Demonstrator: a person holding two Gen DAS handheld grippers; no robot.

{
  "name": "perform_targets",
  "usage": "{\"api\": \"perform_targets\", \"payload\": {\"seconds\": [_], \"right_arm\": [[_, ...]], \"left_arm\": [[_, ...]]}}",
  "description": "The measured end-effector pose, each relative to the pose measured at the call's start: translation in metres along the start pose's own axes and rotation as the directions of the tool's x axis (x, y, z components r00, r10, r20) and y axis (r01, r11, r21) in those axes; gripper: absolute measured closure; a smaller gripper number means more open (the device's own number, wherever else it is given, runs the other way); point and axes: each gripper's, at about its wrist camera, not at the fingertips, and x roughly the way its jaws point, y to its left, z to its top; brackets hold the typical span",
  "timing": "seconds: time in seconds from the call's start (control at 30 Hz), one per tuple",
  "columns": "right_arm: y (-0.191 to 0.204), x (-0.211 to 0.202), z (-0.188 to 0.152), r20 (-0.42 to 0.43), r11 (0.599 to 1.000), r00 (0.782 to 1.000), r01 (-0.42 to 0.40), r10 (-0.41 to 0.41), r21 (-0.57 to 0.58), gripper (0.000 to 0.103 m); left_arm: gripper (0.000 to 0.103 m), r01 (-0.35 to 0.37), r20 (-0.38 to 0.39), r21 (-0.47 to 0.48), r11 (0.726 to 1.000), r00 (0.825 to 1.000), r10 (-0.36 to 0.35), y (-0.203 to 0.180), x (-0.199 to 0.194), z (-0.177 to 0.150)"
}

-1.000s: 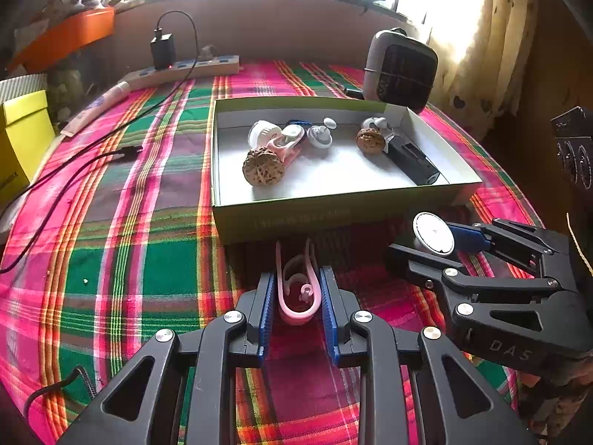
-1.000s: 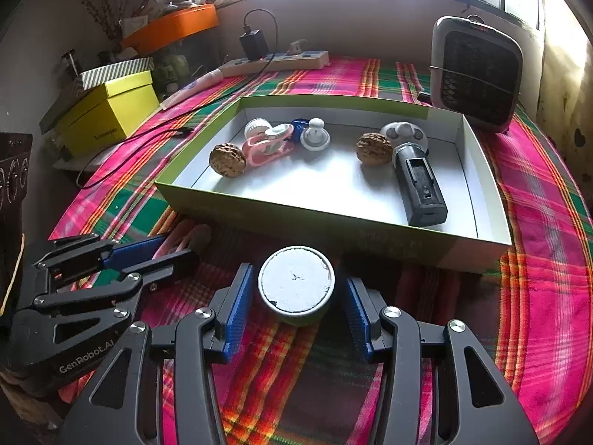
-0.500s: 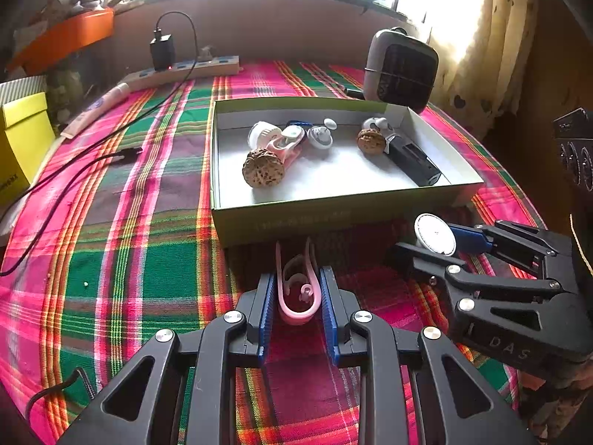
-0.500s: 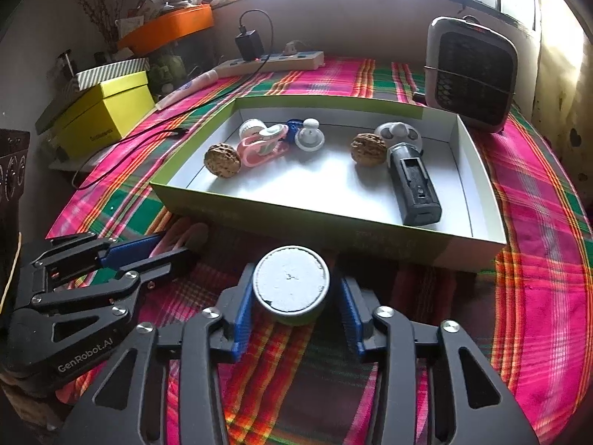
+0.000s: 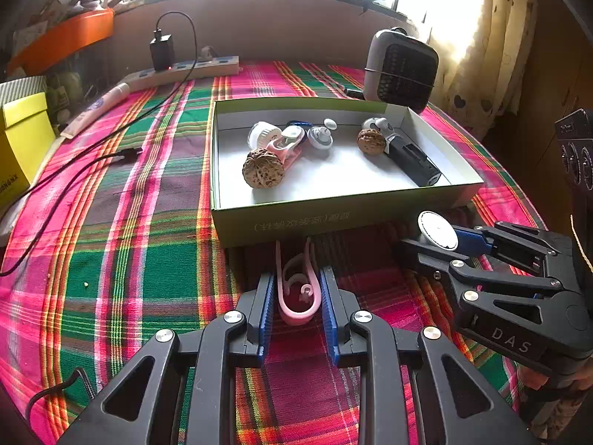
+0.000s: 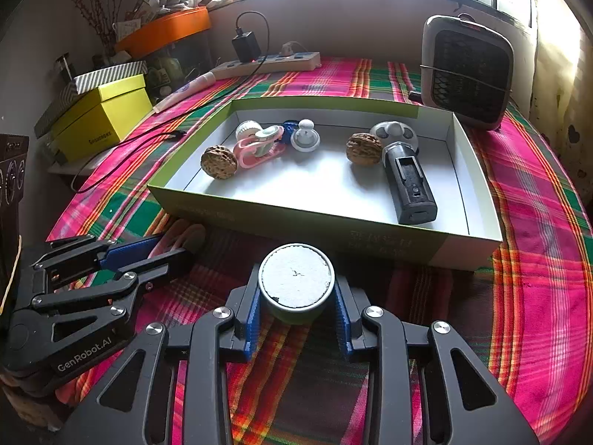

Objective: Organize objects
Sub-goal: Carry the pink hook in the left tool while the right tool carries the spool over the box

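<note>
**Both grippers clamped on small items in front of the green box**

The left gripper (image 5: 297,298) sits low over the plaid tablecloth (image 5: 129,222), its jaws narrow and pressed against the two sides of a pink clip (image 5: 296,285). The clip lies flat on the cloth with its long axis running away from the camera: the rounded closed end is nearest the gripper's body, and the two open arms point toward the near wall of the green box (image 5: 333,218), ending just short of it.

The right gripper (image 6: 296,298) has just been closing its jaws, and the blue pads now press on either side of a small round tin (image 6: 295,282). The tin stands upright on the cloth, its pale flat lid facing up, just in front of the box's near wall. From the left wrist view the same tin (image 5: 437,230) shows between the right gripper's fingertips, lid tilted toward the camera.

The box lies open with its long side toward the grippers. Inside, toward the left, lie a walnut (image 6: 218,162), a pink and white gadget (image 6: 259,144) and a white knob (image 6: 305,136); toward the right, a second walnut (image 6: 364,149) and a black handheld device (image 6: 409,185) whose long axis runs from the far wall toward the near right corner.

Behind the box stand a small heater (image 6: 467,74) and a power strip (image 6: 270,63).
</note>
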Motion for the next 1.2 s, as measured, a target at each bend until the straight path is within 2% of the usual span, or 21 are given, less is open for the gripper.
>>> {"api": "perform_targets", "payload": {"seconds": [1.2], "right_arm": [[0.0023,-0.0086,-0.0051,0.018,1.0,1.0,-0.007,0.007,0.004,0.07]], "left_arm": [[0.082,-0.016,0.01,-0.002,1.0,1.0,0.016,0.0019,-0.0043,0.0005]]}}
